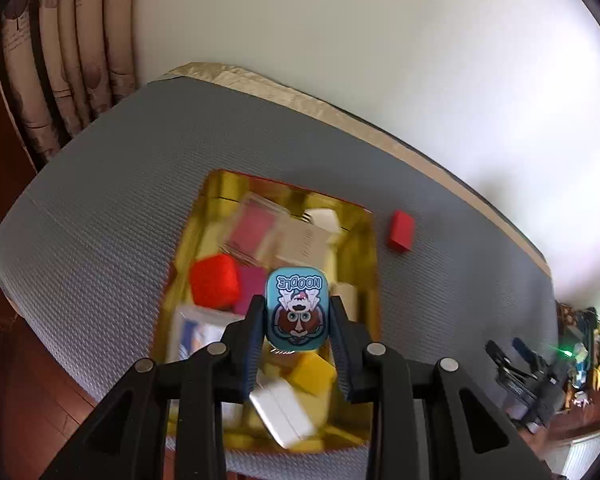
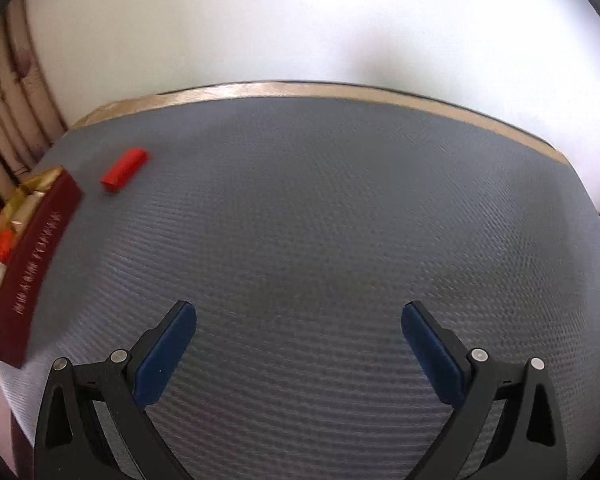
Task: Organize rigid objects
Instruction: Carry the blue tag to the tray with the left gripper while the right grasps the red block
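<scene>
Grey woven mat [image 2: 320, 216] over a table with a tan edge, white wall behind, patterned curtain [image 1: 72, 60] at the side. Left wrist view only: left gripper [image 1: 298, 312] clamped on a small blue rounded card [image 1: 298, 308] printed "NOODLE", held above a gold-lined box [image 1: 370, 248] of blocks, red, yellow and white. Right wrist view only: right gripper [image 2: 299, 356], blue pads spread wide and empty; the box's dark red outer wall with gold lettering. Both views: red rectangular block [image 2: 125, 170] on the mat, just beside the box.

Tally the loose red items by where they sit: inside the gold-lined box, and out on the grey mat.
In the gold-lined box: 1, the red cube
On the grey mat: 1, the red block
Total: 2
</scene>
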